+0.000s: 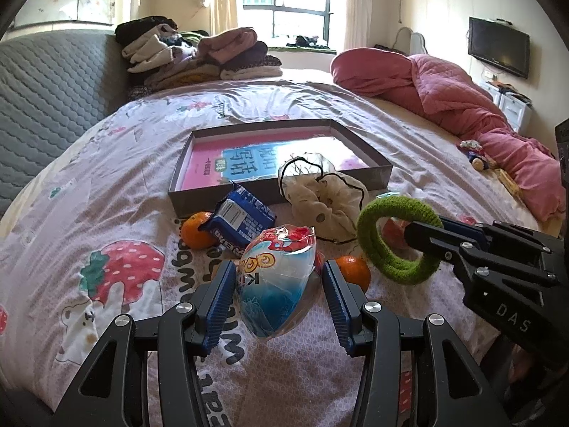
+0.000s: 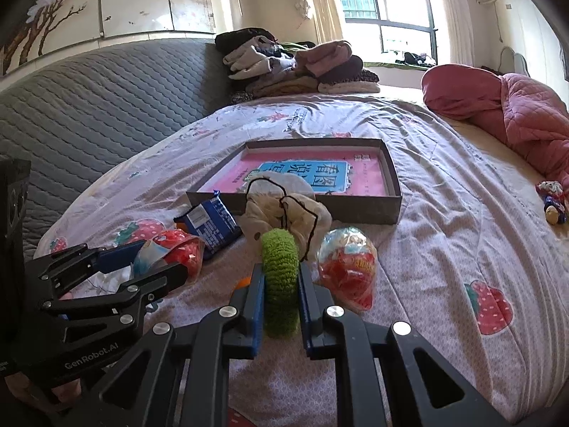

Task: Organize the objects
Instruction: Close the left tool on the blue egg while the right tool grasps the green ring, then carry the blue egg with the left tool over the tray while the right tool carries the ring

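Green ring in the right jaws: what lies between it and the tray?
The cream dotted cloth with black trim is heaped between the green ring and the tray. It shows in both views, clearest from the right wrist.

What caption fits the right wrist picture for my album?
Right gripper pinches a green hair ring above the bed, the shallow box ahead.

The left gripper (image 1: 279, 297) and the right gripper (image 2: 281, 297) look alike — black arms with cut-out holes, shiny round silver screws, and blue ridged pads (image 1: 220, 306). White letters mark their sides — "DAS" and "GenRobot.AI".
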The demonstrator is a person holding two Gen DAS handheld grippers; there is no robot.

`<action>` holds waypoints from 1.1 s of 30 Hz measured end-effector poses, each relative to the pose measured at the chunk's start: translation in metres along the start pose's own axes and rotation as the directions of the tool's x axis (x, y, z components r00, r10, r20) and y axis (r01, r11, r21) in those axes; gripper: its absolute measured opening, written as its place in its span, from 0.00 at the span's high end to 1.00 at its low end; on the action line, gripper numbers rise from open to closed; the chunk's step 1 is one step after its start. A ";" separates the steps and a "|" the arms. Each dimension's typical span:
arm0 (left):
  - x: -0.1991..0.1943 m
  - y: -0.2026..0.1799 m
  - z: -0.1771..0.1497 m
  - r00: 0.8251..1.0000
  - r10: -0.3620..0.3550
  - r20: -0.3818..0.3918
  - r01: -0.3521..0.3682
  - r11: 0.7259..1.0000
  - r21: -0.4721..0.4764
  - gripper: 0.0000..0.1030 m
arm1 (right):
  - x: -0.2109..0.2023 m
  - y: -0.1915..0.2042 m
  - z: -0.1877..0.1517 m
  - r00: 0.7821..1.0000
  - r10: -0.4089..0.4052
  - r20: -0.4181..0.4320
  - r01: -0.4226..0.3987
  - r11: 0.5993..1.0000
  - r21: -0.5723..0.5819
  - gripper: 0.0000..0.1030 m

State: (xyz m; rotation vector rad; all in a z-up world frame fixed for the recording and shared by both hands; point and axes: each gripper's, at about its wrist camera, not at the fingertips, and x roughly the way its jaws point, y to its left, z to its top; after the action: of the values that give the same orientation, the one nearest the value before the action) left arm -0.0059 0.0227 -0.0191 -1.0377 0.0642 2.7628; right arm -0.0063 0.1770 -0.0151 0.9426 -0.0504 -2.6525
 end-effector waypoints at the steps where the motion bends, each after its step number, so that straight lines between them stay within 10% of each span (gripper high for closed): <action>1: 0.000 0.001 0.001 1.000 0.001 0.002 -0.001 1.000 -0.002 0.50 | -0.001 0.000 0.002 1.000 0.001 0.006 -0.001 1.000 -0.001 0.84; 33: 0.015 0.033 0.060 0.993 0.084 0.078 -0.080 0.996 -0.051 0.50 | 0.013 -0.013 0.062 0.994 -0.050 0.102 0.054 0.998 -0.034 0.84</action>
State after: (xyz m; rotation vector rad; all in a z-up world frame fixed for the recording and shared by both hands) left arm -0.0624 -0.0013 0.0156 -0.9553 0.0309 2.8899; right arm -0.0577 0.1803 0.0234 0.8085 -0.0004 -2.7376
